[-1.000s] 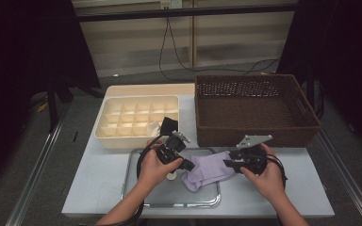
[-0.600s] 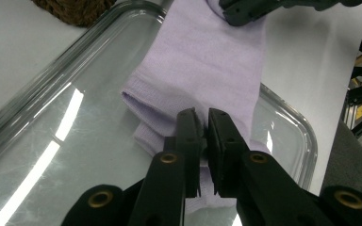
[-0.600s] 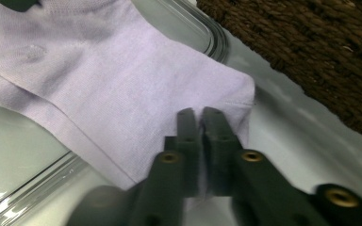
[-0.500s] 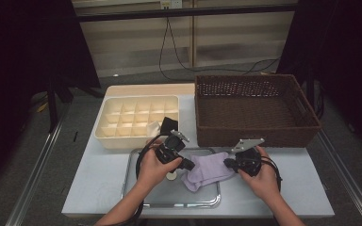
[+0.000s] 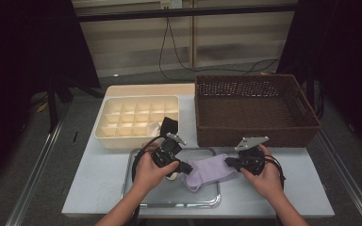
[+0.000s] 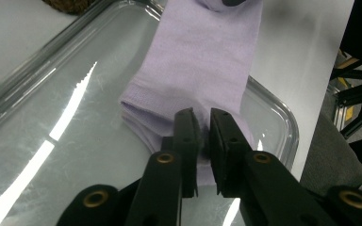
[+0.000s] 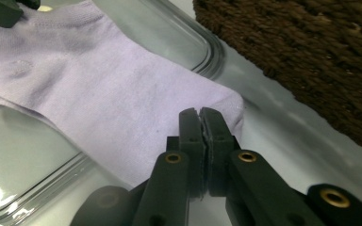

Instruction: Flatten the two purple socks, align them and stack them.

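A sock lies across the right part of a tray at the table's near edge. Behind the tray, a compartment box sits left and a basket right.

Looks like a lab recording station, not a home: pale tabletop fenced by metal rails, dark curtains on both sides, cables hanging down a blinded back wall, bare grey floor, props laid out neatly for filming.

Black fingers, brass-ringed screws, trailing black cables, grey plates
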A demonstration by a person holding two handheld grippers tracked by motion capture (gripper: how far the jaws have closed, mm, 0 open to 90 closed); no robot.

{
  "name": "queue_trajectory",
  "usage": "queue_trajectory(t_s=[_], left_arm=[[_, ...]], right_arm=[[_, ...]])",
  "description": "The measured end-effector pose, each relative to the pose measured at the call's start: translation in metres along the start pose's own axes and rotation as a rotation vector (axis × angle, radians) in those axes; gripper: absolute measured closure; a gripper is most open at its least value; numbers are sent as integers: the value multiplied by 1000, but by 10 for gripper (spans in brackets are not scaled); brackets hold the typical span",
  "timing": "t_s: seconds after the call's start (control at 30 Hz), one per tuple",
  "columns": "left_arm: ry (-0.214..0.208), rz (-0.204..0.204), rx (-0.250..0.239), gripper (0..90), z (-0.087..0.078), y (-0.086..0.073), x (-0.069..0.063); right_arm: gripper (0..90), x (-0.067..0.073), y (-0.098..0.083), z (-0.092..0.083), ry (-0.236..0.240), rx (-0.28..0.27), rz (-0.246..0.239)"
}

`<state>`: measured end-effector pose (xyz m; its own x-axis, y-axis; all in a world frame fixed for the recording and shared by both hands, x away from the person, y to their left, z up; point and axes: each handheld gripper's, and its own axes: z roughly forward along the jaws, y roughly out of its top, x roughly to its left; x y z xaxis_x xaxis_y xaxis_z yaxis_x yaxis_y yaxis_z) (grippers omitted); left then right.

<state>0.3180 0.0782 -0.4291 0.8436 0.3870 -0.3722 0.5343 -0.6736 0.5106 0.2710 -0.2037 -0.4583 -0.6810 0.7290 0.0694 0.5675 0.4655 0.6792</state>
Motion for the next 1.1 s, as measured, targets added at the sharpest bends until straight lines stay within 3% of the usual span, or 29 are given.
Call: queue_trajectory(t_s=[0.1, 0.27, 0.4, 0.47, 0.5, 0.7, 0.87, 0.97, 1.07, 1.1], left_arm=[[16, -6, -13, 677, -3, -1, 2], [60, -17, -28, 616, -4, 0, 9], [70, -16, 17, 580, 10, -1, 13], [95, -33, 29, 573, 16, -3, 14], [104, -25, 56, 575, 16, -4, 15], [85, -16, 66, 650, 22, -7, 11], [62, 2, 96, 798, 27, -4, 7], [77, -13, 106, 819, 25, 0, 8], [102, -4, 103, 825, 21, 4, 17], [104, -18, 92, 825, 20, 5, 21]], right_arm=[[886, 0, 1, 1, 6, 6, -7], [886, 1, 1, 2, 12, 10, -13], [886, 1, 0, 3, 22, 11, -14], [885, 1, -1, 4, 23, 15, -6], [885, 1, -2, 4, 18, 20, -2], [885, 2, -3, 4, 22, 16, -12], [883, 2, -4, 4, 20, 17, -6], [881, 2, -5, 4, 29, 9, -4], [879, 3, -5, 3, 28, 12, -3], [878, 3, -5, 3, 33, 7, 0]])
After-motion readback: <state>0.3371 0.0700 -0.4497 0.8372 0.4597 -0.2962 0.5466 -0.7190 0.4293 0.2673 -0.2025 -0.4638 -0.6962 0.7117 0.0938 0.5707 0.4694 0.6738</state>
